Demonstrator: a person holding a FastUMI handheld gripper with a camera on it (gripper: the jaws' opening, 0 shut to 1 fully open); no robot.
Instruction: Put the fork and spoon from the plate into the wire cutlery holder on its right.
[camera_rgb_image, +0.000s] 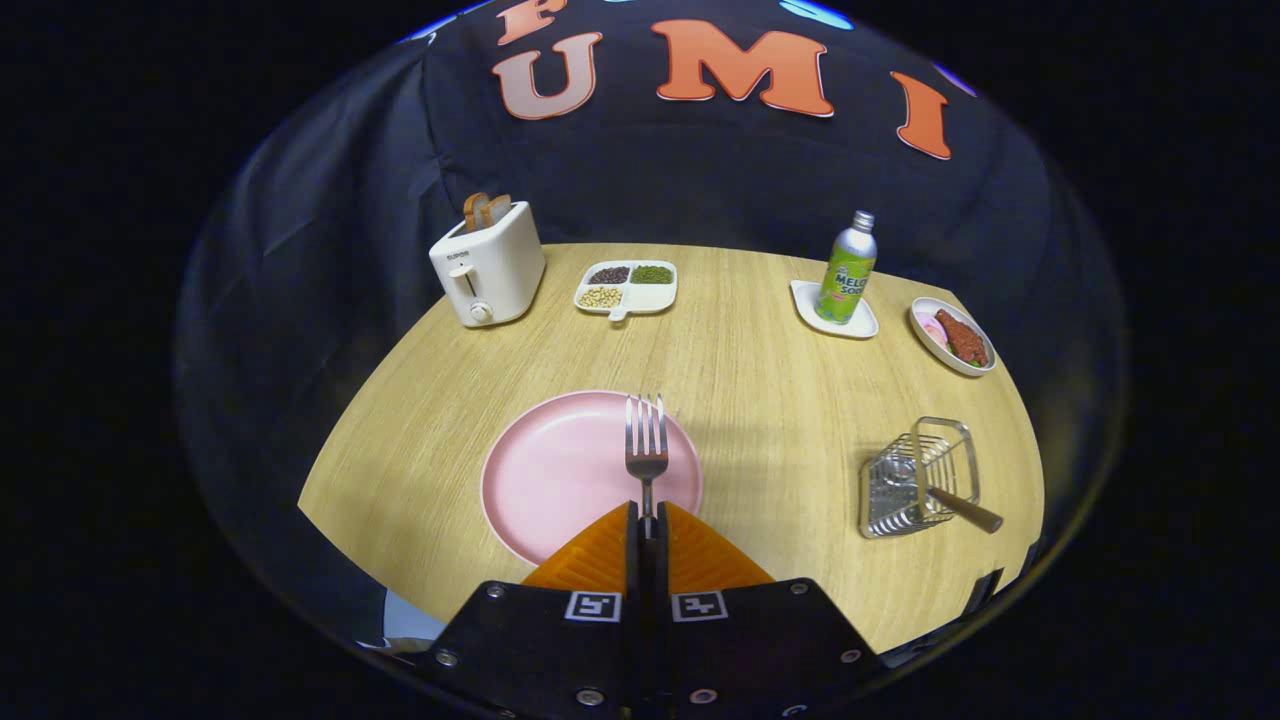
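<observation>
Fork (647, 450): stiff, light, slippery metal; gripper (648, 520) pinches its handle, tines forward above the plate (560, 470). Destination: wire cutlery holder (915, 478), desk's right edge.

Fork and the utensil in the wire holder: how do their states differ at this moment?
The fork is clamped by its handle in the shut gripper, tines pointing away above the pink plate; the wooden-handled utensil already sits in the wire cutlery holder, untouched. The fork lies level; the utensil leans, handle poking over the holder's rim. Both are cutlery with handles toward the camera.
</observation>
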